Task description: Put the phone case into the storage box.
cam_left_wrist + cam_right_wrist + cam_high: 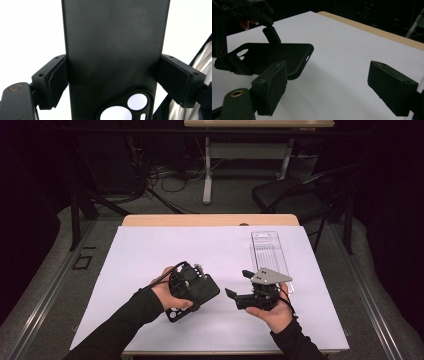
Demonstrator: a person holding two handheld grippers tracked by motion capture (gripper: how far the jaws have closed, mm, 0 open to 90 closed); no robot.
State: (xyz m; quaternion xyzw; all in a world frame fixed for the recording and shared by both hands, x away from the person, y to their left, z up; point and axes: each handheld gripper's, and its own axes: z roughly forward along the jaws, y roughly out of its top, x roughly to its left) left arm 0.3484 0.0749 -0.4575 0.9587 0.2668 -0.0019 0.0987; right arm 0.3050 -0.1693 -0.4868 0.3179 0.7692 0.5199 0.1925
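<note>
Left gripper (pixel 192 287) clamped across the width of a black phone case (pixel 115 50), pads pressed to both long edges. Case held just above the white counter (pixel 150 250), left of centre and toward the near edge, camera cutout (pixel 137 102) at the near end. Seen from the right gripper view, case (pixel 284 56) lying roughly level, off to the left. Right gripper (pixel 240 285) raised near centre-right, pointing left toward the case, jaws wide apart and holding nothing. Clear plastic tray (pixel 270 252) flat on the counter, far right, just beyond the right gripper.
</note>
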